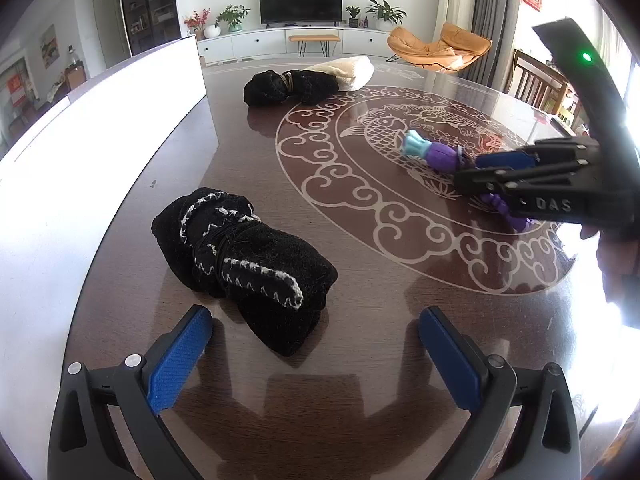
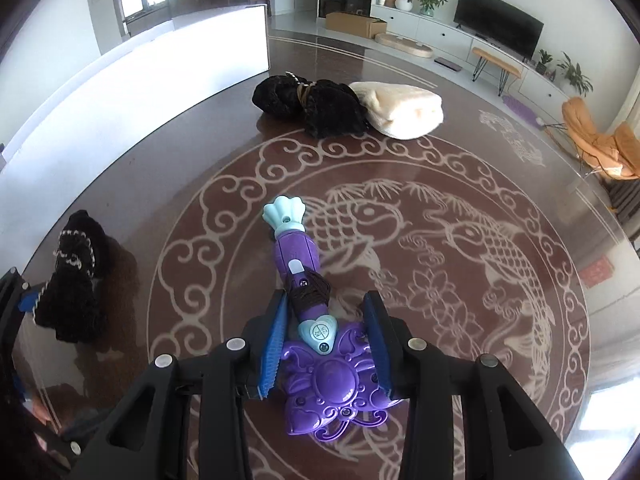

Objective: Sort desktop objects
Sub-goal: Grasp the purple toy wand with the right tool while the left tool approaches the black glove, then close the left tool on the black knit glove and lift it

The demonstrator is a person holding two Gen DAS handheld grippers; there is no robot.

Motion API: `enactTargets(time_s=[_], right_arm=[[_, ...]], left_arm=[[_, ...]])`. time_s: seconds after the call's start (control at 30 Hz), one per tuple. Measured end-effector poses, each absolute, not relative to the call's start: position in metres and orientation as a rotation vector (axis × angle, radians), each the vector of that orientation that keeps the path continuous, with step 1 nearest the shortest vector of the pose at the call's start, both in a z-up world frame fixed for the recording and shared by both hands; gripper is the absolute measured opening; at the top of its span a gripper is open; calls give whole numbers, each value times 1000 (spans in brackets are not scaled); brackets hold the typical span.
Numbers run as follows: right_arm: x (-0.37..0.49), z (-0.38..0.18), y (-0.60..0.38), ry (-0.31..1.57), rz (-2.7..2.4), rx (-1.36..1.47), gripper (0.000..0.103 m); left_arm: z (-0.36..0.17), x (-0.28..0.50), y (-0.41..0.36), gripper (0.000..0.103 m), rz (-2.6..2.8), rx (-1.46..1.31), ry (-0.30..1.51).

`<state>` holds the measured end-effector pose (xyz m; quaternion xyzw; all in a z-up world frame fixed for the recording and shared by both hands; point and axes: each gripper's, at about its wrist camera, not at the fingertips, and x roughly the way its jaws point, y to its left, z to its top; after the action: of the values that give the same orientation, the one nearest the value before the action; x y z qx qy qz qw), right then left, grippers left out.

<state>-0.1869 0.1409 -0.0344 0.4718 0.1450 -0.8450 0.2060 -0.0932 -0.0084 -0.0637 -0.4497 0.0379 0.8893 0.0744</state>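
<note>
Purple toy wand [image 2: 316, 344] has pale-blue fan tip.

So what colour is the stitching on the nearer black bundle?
White zigzag stitching on the black bundle, clearest in the left wrist view.

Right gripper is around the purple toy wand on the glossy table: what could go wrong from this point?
1. The right gripper grips the purple wand at its wide ornate head, an uneven shape; the long handle sticks out forward and may swing or slip on lifting.
2. The table looks glossy, so the wand could skid if pushed.
3. The left gripper stands open just short of the black stitched bundle; a careless move could nudge it.
</note>
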Motion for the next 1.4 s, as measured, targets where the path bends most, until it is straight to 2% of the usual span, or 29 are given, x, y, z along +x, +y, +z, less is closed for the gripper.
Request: enactTargets(time_s=[0.23, 0.27, 0.3, 0.33, 0.37, 0.47, 0.6, 1.03, 1.1, 1.2, 1.4], right_arm=[[-97, -30, 227, 374, -2526, 1284, 42], [-91, -30, 233, 359, -2543, 1276, 55], [-90, -30, 239, 346, -2561, 1275, 74], [-89, -32, 244, 329, -2574, 1280, 81], [-88, -34, 247, 299, -2577, 1282, 86], [-89, -35, 252, 215, -2567, 1286, 89], [-91, -37, 251, 200, -2563, 1323, 101], [-88, -37, 251, 204, -2563, 1329, 103], [-88, -37, 250, 205, -2563, 1329, 103], [-88, -37, 250, 203, -2563, 1329, 103], [-87, -37, 251, 198, -2569, 1328, 103]], left_arm=[[-64, -93, -9, 103, 2669, -1350, 114], [-64, -93, -9, 103, 2669, -1350, 114], [-64, -93, -9, 103, 2669, -1350, 114], [-64, -93, -9, 103, 2669, -1350, 114], [-64, -93, -9, 103, 2668, -1350, 114], [-63, -93, -9, 103, 2669, -1350, 114], [-64, -93, -9, 103, 2669, -1350, 114], [-61, -91, -9, 103, 2674, -1329, 104], [-51, -84, -15, 103, 2670, -1247, 14], [-32, -69, -38, 103, 2608, -1044, -291], [-19, -65, -59, 103, 2667, -922, -449]])
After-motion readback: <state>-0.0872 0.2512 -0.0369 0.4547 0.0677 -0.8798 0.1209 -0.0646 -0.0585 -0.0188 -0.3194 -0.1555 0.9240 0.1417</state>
